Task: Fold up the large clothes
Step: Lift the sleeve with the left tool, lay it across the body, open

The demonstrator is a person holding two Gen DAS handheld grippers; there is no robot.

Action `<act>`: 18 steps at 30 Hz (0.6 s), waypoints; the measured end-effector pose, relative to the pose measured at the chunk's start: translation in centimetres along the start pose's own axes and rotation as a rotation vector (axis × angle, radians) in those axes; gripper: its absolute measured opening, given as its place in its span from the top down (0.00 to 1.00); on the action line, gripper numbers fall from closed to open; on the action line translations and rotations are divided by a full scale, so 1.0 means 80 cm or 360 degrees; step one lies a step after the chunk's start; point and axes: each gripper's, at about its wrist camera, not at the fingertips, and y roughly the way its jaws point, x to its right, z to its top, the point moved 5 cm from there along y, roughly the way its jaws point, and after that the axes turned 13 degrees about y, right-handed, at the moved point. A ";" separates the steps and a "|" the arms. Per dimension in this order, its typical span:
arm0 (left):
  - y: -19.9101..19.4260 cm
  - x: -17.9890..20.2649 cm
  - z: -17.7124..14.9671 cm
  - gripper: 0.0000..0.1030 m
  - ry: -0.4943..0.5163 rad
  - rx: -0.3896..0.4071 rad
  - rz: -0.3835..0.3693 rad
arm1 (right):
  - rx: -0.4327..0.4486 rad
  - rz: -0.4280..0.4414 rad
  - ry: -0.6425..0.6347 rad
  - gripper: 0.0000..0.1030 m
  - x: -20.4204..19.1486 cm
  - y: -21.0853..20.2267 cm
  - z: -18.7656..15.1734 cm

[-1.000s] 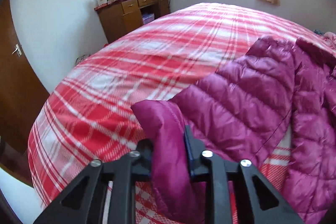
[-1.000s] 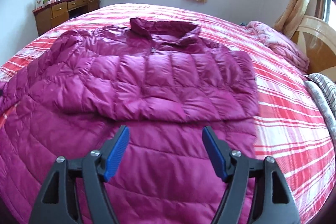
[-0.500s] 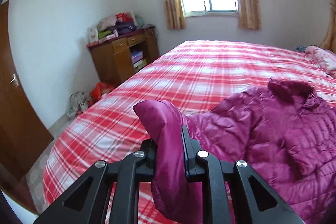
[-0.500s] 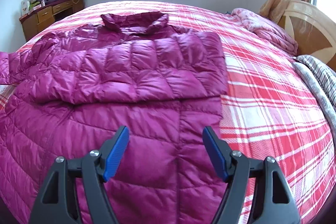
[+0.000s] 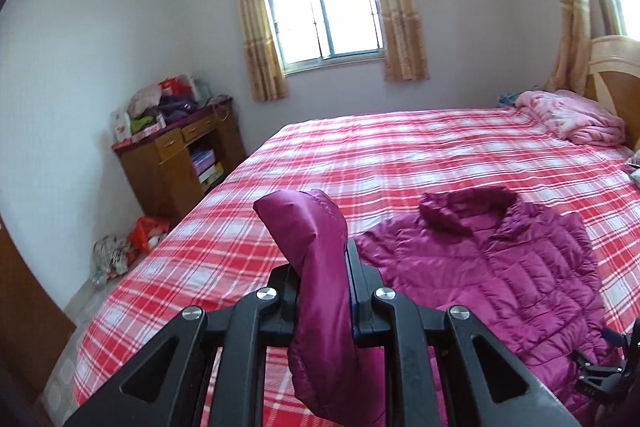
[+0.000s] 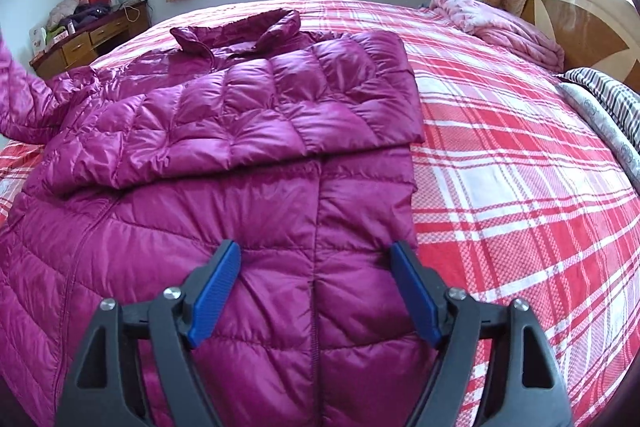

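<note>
Left wrist view: the left hand-held gripper (image 5: 322, 291) is nearly pressed together, pinching a sleeve (image 5: 316, 267) of the magenta jacket (image 5: 500, 267). The cuff end sticks up past the fingertips, and the rest of the sleeve hangs down below them. Off to the right, the jacket body lies flat on the red plaid bed (image 5: 360, 155), collar toward the window (image 5: 324, 15).

Right wrist view: the right hand-held gripper (image 6: 316, 291) is spread wide and its jaws are opening a bit more. It hangs over the lower part of the jacket, around the center seam and close to the right edge. Can't tell if the blue pads (image 6: 216, 287) actually touch the fabric, but they're not squeezing anything. One sleeve is already folded across the chest. A pink blanket (image 6: 500, 23) sits up by the headboard (image 6: 580, 11).
</note>
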 end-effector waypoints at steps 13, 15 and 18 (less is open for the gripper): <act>-0.013 0.100 0.060 0.85 0.0182 0.0094 -0.0227 | 0.0019 -0.0037 0.0046 0.13 0.010 -0.001 -0.005; -0.009 0.116 0.064 0.85 0.0193 0.0087 -0.0252 | 0.0020 -0.0036 0.0057 0.12 0.012 -0.001 -0.005; 0.002 0.148 0.064 0.85 0.0208 0.0064 -0.0302 | 0.0020 -0.0034 0.0064 0.11 0.013 -0.001 -0.005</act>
